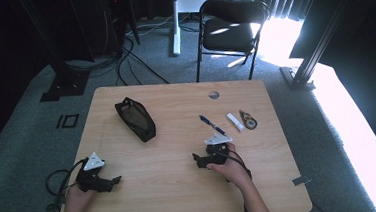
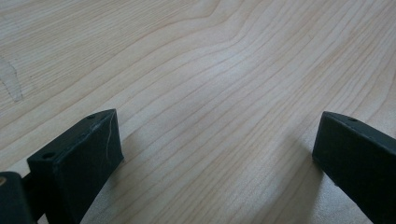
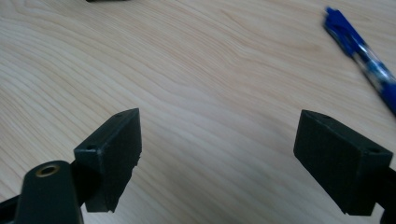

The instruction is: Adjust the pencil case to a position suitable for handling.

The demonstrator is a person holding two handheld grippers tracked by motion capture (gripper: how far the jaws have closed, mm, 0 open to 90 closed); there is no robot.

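The right gripper [image 1: 200, 161] rests low over the table [image 1: 181, 186] at about five o'clock from the table's middle, held in the person's right hand [image 1: 230, 170]. Its jaws stand wide apart with bare wood between them, as the right gripper view shows. The blue pen [image 1: 213, 125] lies just beyond it, at roughly one o'clock from that gripper, near but not touching; in the right gripper view its barrel [image 3: 364, 60] slants in at the two o'clock corner, outside the jaw gap.

The left gripper [image 1: 115, 181] sits at about eight o'clock near the table's front left edge, its jaws likewise spread and holding nothing. The black mesh pouch [image 1: 136, 118] lies at eleven o'clock from the table's middle, well apart from both grippers. A small white stick [image 1: 235, 121] and a tape roll [image 1: 248, 120] lie to the pen's right, at about three o'clock from it.

Judging by position, the pen is the likely target. The risk is misalignment: the pen lies off to one side of the jaw line, so a straight advance could let one jaw strike the barrel and roll it away. A thin round pen flat on wood may also slip from the pads if the jaws close too high. A wide sweep could also nudge the white stick.
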